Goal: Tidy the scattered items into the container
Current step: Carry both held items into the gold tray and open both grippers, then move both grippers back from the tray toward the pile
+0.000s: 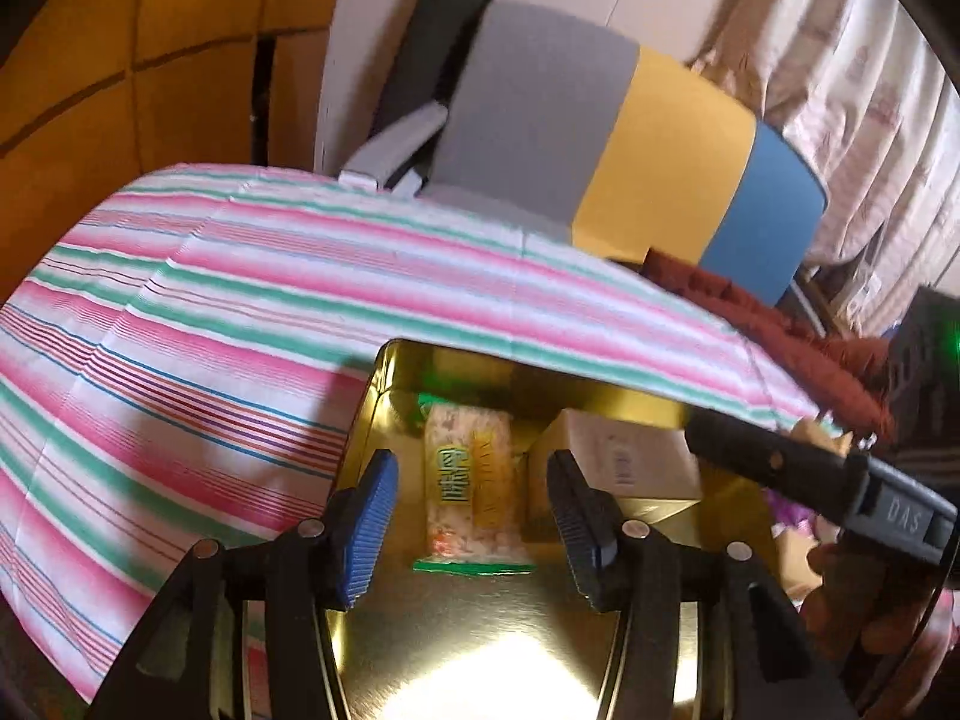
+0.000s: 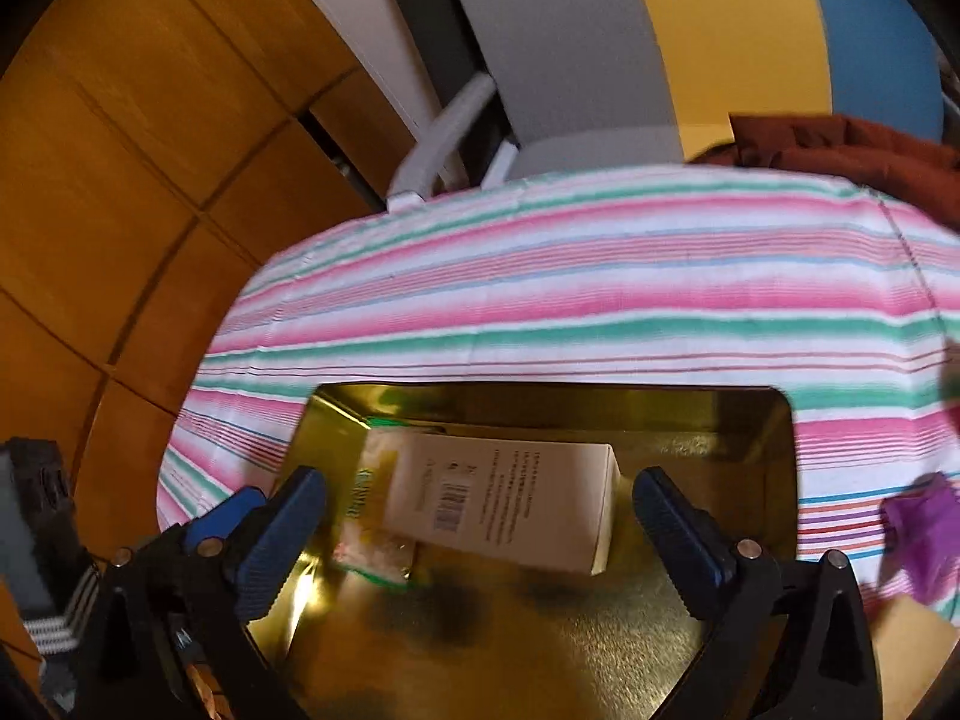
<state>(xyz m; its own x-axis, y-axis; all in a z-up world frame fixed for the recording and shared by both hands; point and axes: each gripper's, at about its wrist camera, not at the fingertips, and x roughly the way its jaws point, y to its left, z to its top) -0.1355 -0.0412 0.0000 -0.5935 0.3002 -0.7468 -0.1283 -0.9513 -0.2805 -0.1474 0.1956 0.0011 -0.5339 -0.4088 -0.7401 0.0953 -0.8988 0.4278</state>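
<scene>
A gold metal tin (image 1: 480, 648) (image 2: 744, 420) stands on the striped tablecloth. Inside it lie a clear snack packet with yellow label (image 1: 468, 480) (image 2: 372, 546) and a white carton box (image 1: 624, 456) (image 2: 504, 498), which rests partly over the packet. My left gripper (image 1: 474, 516) is open and empty above the tin's left half, over the packet. My right gripper (image 2: 480, 534) is open and empty above the tin, over the box; its body shows in the left wrist view (image 1: 840, 480). A purple item (image 2: 924, 528) and a tan item (image 2: 912, 654) lie on the cloth right of the tin.
The pink, green and white striped cloth (image 1: 240, 312) (image 2: 600, 276) covers the table. A grey, yellow and blue chair back (image 1: 630, 138) (image 2: 660, 42) stands behind the far edge, with a dark red garment (image 1: 780, 324) (image 2: 870, 150) on it. Wooden floor (image 2: 120, 180) lies left.
</scene>
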